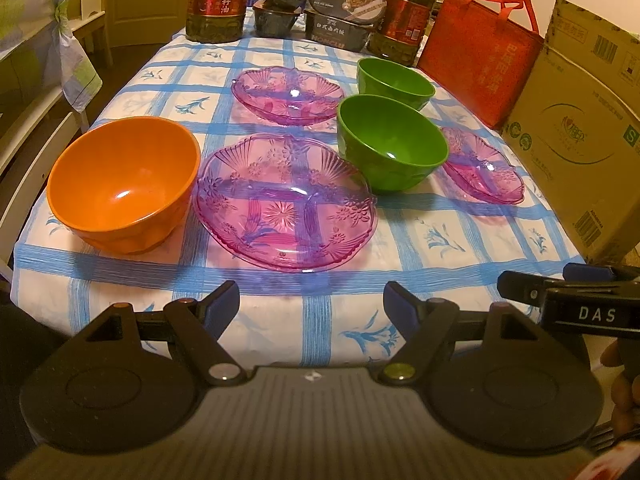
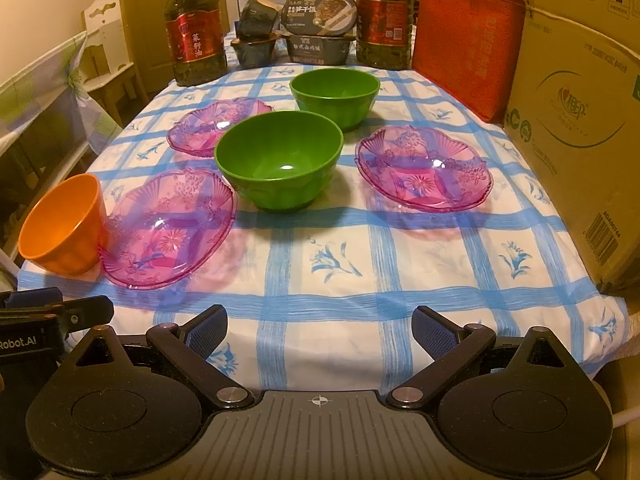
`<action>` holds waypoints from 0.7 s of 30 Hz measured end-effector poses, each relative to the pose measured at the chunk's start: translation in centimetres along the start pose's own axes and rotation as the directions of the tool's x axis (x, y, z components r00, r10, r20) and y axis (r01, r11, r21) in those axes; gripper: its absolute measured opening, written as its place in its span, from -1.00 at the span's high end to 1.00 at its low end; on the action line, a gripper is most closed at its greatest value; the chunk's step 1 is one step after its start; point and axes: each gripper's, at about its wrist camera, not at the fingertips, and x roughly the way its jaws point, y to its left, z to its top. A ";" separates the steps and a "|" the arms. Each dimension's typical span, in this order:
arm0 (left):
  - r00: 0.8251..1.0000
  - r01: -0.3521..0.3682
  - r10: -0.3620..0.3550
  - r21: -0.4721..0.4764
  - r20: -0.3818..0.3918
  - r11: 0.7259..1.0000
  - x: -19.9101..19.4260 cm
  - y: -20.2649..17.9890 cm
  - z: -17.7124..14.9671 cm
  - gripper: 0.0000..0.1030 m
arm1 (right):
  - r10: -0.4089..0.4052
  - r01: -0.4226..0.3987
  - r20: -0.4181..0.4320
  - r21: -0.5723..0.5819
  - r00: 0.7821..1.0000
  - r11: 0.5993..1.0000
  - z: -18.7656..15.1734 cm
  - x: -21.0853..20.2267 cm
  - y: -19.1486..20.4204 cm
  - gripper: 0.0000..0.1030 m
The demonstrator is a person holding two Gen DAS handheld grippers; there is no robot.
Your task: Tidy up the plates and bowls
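Both claws hang at the near edge of the counter (image 2: 320, 280), side by side and spread wide with nothing between their blue pads: the left claw (image 1: 312, 300) faces the near pink plate (image 1: 286, 204), the right claw (image 2: 320, 328) faces open cloth. That reads as a starting stance, with no dish gripped yet and everything scattered singly on the blue-checked tablecloth. Three clear pink plates and three bowls lie apart. The orange bowl (image 1: 124, 184) sits at the near left corner, just beside the near pink plate. The near green bowl (image 2: 280, 164) stands mid-counter and the far green bowl (image 2: 335, 96) behind it. The far left pink plate (image 1: 286, 96) and the right pink plate (image 2: 424, 168) flank them. Judging by the task, like would go with like, plates stacked and bowls nested, so the two green bowls look the readiest pair. Stores crowd the far end, likely pushed back to free working room: two oil bottles, the left one (image 2: 196, 40) with a red label in Chinese characters, and stacked ready-meal trays (image 2: 320, 32), the lower tray's print too blurred to read. On the right stand a red bag (image 2: 468, 48) and a cardboard box (image 2: 576, 120) bearing barcodes. The right gripper's body reads "DAS" in the left wrist view; the left gripper's reads "Robot.AI" in the right wrist view.
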 end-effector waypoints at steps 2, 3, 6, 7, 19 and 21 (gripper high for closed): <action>1.000 0.001 -0.001 0.001 0.001 1.000 0.0 0.0 0.0 -0.49 | 0.002 -0.002 0.000 0.000 1.000 1.000 0.0 0.0 0.0 -0.91; 1.000 0.000 0.000 0.002 0.001 1.000 0.0 0.0 0.0 -0.49 | 0.001 -0.001 0.000 0.000 1.000 1.000 0.0 0.0 0.0 -0.91; 1.000 0.001 -0.001 0.004 -0.001 1.000 0.0 0.1 0.1 -0.49 | 0.002 -0.002 0.000 0.000 1.000 1.000 0.0 0.0 0.0 -0.91; 1.000 0.001 -0.001 0.003 0.000 1.000 0.0 0.1 0.1 -0.49 | 0.002 -0.002 0.000 0.000 1.000 1.000 0.0 0.0 0.0 -0.91; 1.000 0.000 0.000 0.003 -0.002 1.000 0.0 0.1 0.1 -0.49 | 0.002 -0.002 0.000 0.000 1.000 1.000 0.0 0.0 0.0 -0.91; 1.000 0.000 0.000 0.003 -0.002 1.000 0.0 0.1 0.1 -0.49 | 0.002 -0.002 -0.001 0.000 1.000 1.000 0.0 0.0 0.0 -0.91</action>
